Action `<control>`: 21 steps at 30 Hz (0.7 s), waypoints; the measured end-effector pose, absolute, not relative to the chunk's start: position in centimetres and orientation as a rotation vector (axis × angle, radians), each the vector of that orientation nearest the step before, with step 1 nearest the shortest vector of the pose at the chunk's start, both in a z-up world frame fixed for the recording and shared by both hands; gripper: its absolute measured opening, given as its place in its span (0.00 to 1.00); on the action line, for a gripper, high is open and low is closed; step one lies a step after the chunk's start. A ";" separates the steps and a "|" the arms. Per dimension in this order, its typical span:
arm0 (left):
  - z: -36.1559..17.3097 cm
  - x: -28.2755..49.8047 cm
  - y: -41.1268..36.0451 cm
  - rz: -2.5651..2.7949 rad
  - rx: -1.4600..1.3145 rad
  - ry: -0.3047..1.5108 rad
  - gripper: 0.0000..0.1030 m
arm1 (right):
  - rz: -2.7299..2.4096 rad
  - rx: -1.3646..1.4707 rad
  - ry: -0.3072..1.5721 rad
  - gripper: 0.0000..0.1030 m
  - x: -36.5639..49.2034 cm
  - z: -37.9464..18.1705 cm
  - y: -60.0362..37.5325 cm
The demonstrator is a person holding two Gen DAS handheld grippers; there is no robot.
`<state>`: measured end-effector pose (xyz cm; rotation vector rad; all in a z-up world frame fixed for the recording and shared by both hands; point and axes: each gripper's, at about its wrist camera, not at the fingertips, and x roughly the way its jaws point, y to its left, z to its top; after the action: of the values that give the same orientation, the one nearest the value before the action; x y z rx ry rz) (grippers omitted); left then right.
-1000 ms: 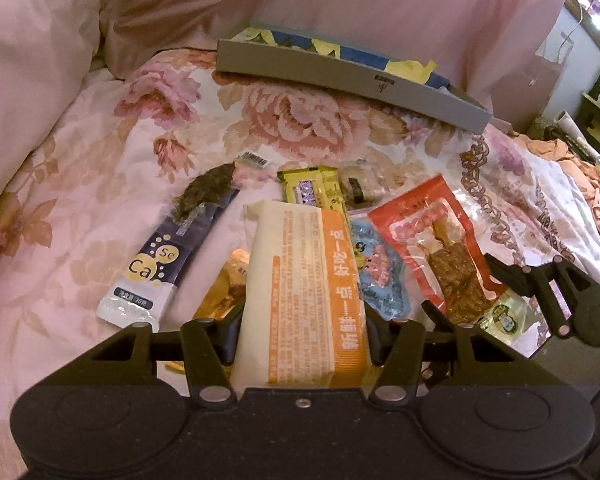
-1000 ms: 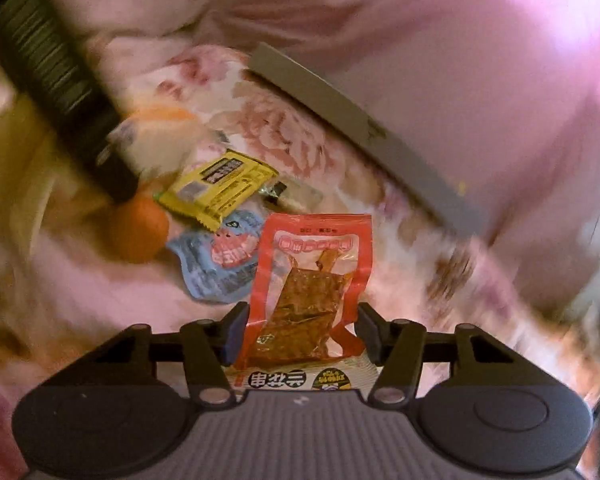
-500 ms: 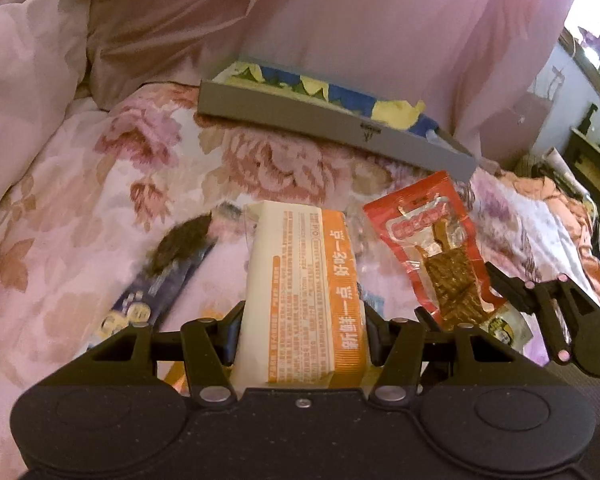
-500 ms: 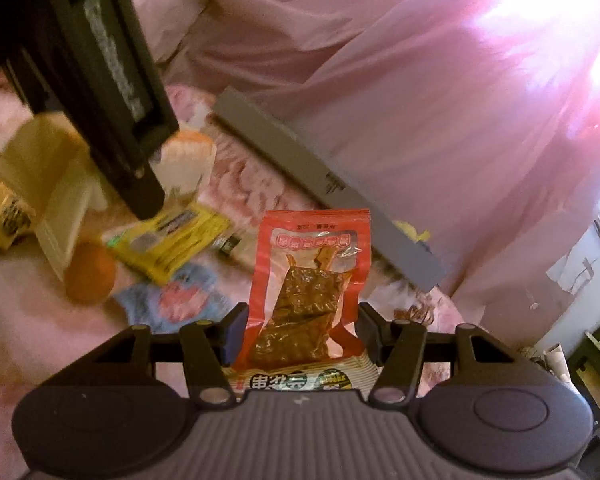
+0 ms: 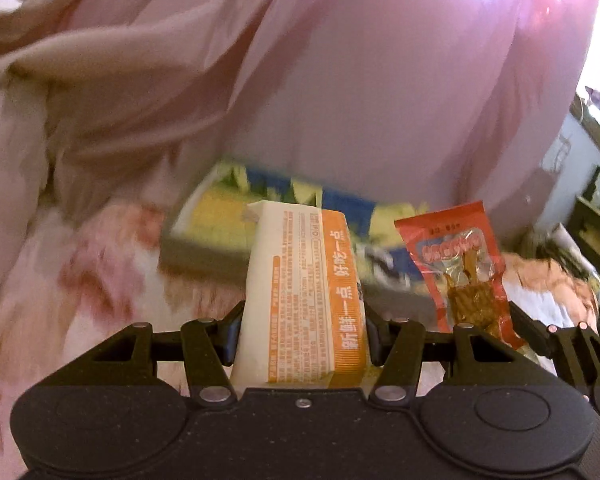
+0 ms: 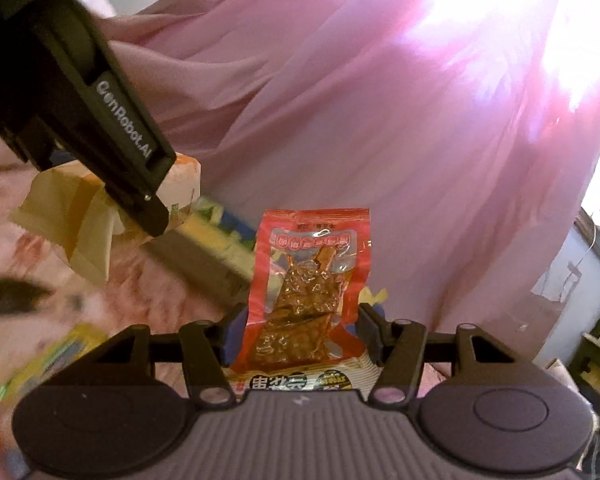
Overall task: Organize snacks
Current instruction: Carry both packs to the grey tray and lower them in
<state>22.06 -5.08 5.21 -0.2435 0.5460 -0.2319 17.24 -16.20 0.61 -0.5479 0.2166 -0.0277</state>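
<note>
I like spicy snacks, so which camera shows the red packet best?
The right wrist view: the red snack packet stands centred and sharp in the right claw. The left wrist view shows it smaller, off to the right.

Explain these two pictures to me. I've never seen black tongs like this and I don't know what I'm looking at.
There is no robot here: a person holds a two-finger gripper in each hand, and each carries a wide-angle camera looking along its fingers. One picture comes from each gripper.

In the left view, the left gripper clamps a white-and-orange snack packet. In the right view, the right gripper clamps a red packet with brown pieces showing through its window.

Below lies a floral bedspread, and ahead a shallow grey box with yellow and blue inside. Pink fabric hangs behind. The rest is blurred.
</note>
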 end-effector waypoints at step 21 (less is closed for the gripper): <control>3.2 37.7 -5.2 -0.162 -0.327 0.613 0.56 | 0.087 -0.191 0.439 0.61 34.9 0.3 -20.5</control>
<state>37.72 -5.24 3.21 -0.3269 0.6132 -0.1619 34.86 -20.51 0.31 -0.1907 0.4388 0.0867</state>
